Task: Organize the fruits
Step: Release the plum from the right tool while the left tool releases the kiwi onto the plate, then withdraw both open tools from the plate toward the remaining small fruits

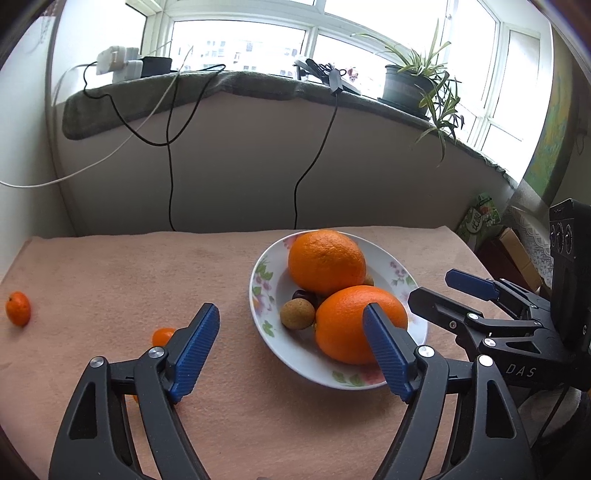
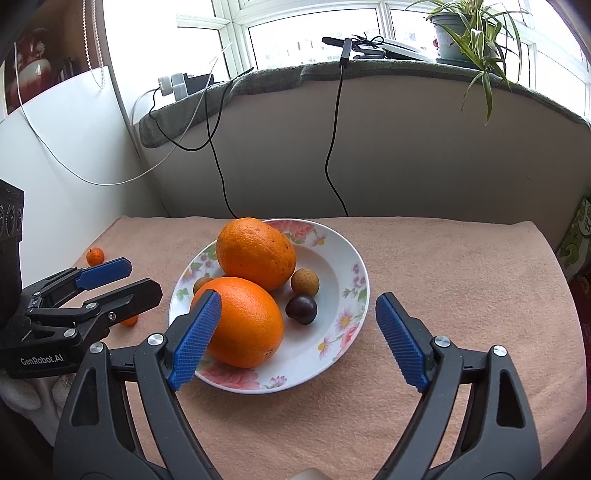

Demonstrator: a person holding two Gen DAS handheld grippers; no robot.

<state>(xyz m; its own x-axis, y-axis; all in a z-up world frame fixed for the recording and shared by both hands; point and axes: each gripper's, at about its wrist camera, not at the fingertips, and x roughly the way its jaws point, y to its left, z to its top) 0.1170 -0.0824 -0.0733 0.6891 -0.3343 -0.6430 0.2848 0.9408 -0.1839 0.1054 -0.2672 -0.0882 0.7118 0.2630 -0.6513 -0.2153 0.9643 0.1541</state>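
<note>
A white flowered plate (image 2: 347,258) (image 1: 266,280) on the pink cloth holds two big oranges (image 2: 255,253) (image 2: 245,321), two tan longans (image 2: 304,282) and a dark cherry (image 2: 301,309). In the left wrist view the oranges (image 1: 327,262) (image 1: 351,321), a longan (image 1: 297,314) and the cherry (image 1: 303,295) show too. Two small kumquats lie on the cloth left of the plate (image 1: 17,308) (image 1: 162,335). My left gripper (image 1: 291,347) is open and empty, hovering left of the plate. My right gripper (image 2: 299,339) is open and empty over the plate's near edge.
The pink cloth covers the table (image 2: 461,280). A wall with hanging cables (image 2: 218,147) rises behind it. A potted plant (image 2: 461,29) and chargers (image 1: 118,62) sit on the sill. Boxes (image 1: 480,221) stand off the table's right side.
</note>
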